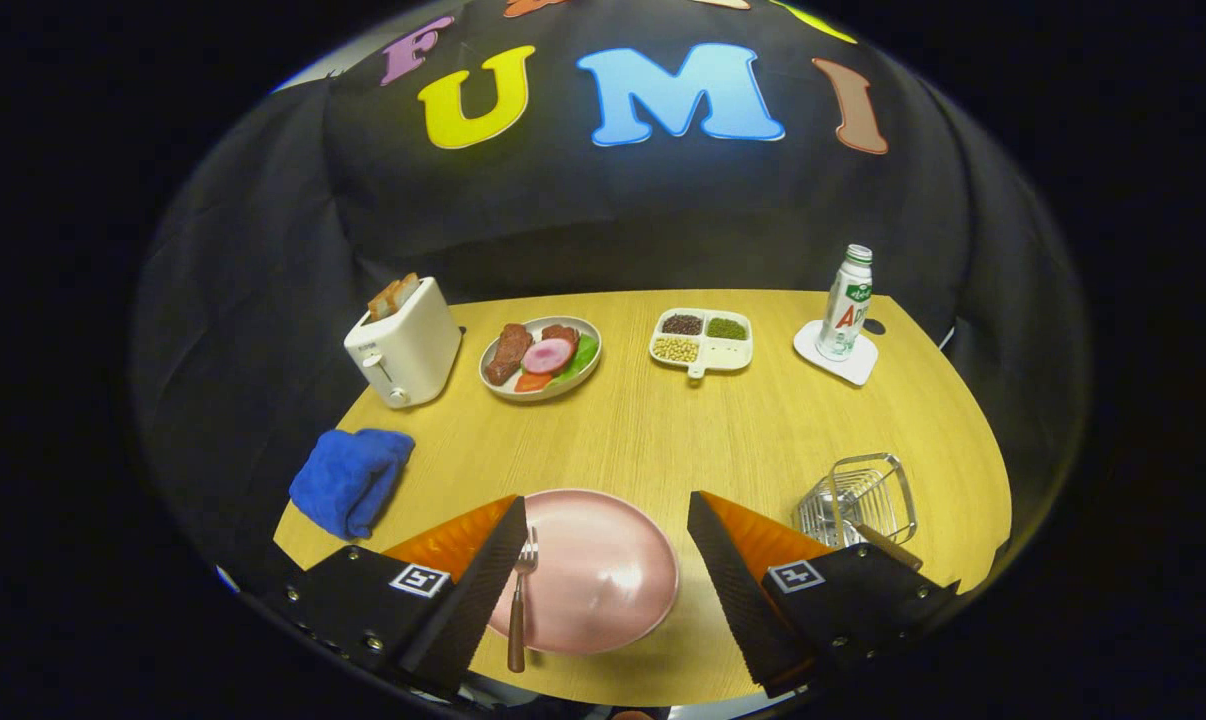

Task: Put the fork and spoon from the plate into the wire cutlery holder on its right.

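1. The hand-held gripper [605, 525] is being held wide open above the near edge of the worktop [643, 440], with nothing gripped; the pink plate [603, 575] is lying between its fingers.
2. The fork [519, 600] is lying on the left side of the plate, just beside the left finger, tines pointing far and its brown handle overhanging the near rim.
3. The fork is judged to be light, stiff and thin; its metal neck is likely slippery, so the thicker handle is being favoured as the place to grip.
4. The wire cutlery holder [856, 497] is standing to the right of the plate, partly covered by the right finger.
5. A spoon cannot be made out; a brown piece at the holder's near side may be its handle, but this cannot be told.
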